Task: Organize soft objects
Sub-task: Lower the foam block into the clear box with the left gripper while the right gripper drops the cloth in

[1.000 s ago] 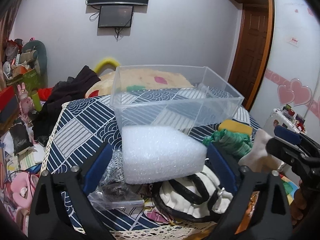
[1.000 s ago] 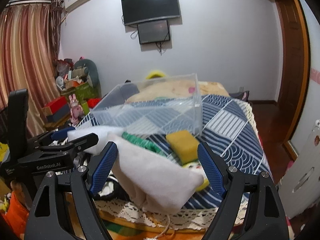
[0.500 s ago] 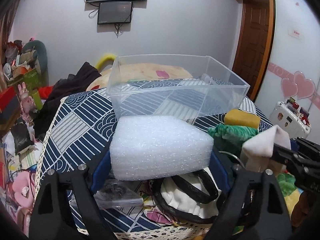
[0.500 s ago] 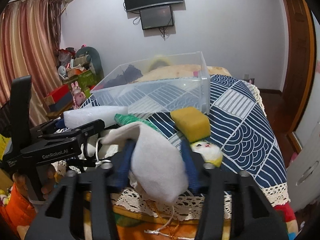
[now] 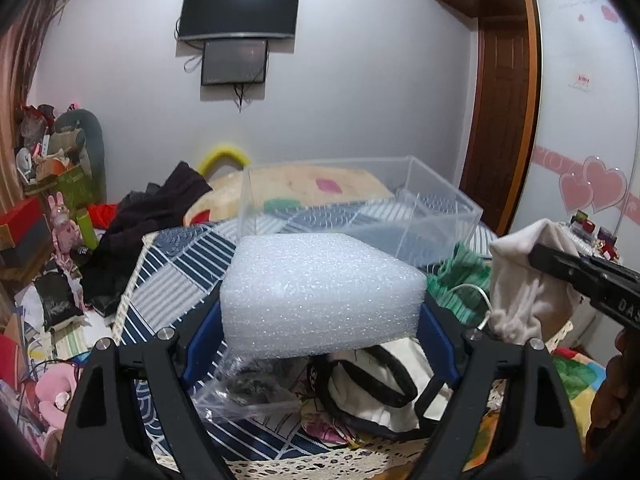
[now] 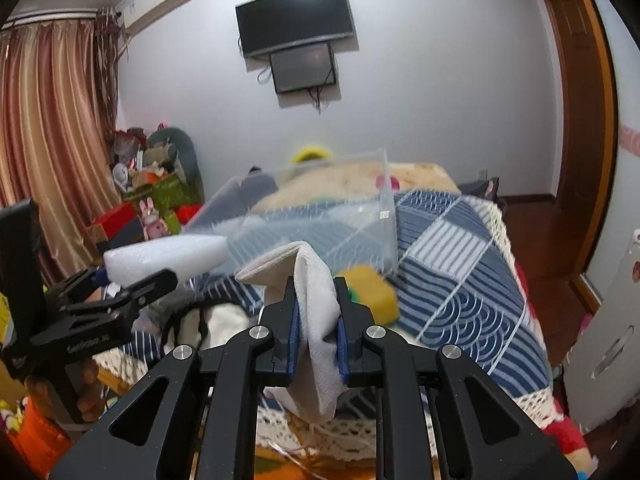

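My left gripper [image 5: 320, 320] is shut on a white foam block [image 5: 320, 292] and holds it above the bed, in front of the clear plastic bin [image 5: 440, 216]. The block also shows in the right wrist view [image 6: 164, 258]. My right gripper [image 6: 316, 316] is shut on a white cloth [image 6: 316, 308], lifted off the bed; the cloth shows at the right in the left wrist view [image 5: 524, 280]. The bin [image 6: 384, 216] stands on the blue patterned bedspread [image 6: 460, 280]. A yellow sponge [image 6: 372, 286] and a green cloth [image 5: 460, 280] lie near the bin.
A black-and-white bag [image 5: 380, 388] and a clear plastic bag [image 5: 244, 392] lie at the bed's near edge. Dark clothes [image 5: 152, 224] are piled at the left. Clutter and toys [image 5: 52, 216] fill the floor at left. A door [image 5: 500, 120] stands at right.
Both grippers closed on their objects and lifted them: the left on the foam block, the right on the white cloth. Both moved up and towards the bin.
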A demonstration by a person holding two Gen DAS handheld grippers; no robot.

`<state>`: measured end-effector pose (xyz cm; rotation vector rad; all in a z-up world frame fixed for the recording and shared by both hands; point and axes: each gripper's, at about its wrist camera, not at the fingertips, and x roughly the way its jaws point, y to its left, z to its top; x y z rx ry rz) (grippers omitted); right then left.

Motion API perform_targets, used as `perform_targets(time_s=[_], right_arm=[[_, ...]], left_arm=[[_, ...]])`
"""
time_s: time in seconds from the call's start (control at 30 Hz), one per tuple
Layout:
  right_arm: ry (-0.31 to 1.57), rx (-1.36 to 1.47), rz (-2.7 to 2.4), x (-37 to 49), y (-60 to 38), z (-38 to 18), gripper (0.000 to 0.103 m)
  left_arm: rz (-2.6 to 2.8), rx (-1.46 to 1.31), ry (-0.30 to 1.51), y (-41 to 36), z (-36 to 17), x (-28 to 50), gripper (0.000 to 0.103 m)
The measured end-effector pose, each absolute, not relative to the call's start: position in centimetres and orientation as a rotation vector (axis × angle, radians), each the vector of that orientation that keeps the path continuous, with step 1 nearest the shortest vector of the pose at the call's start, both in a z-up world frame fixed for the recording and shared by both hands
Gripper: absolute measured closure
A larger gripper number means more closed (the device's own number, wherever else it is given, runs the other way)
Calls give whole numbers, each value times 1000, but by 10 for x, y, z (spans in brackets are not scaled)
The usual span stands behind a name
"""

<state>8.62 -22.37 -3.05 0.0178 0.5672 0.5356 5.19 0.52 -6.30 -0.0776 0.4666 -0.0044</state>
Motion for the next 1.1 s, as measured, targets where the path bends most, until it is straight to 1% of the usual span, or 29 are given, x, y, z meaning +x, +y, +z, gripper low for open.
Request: perform_targets(time_s=[0.37, 0.67, 1.1], right_arm=[[467, 25, 572, 112, -210, 2, 90], [410, 44, 578, 142, -197, 29, 90], [382, -51, 537, 184, -161, 45, 90]], left_arm=[[-14, -87, 385, 13, -35, 53, 18], [-17, -99, 337, 26, -12, 81, 18], [-63, -86, 431, 31, -16, 154, 18]])
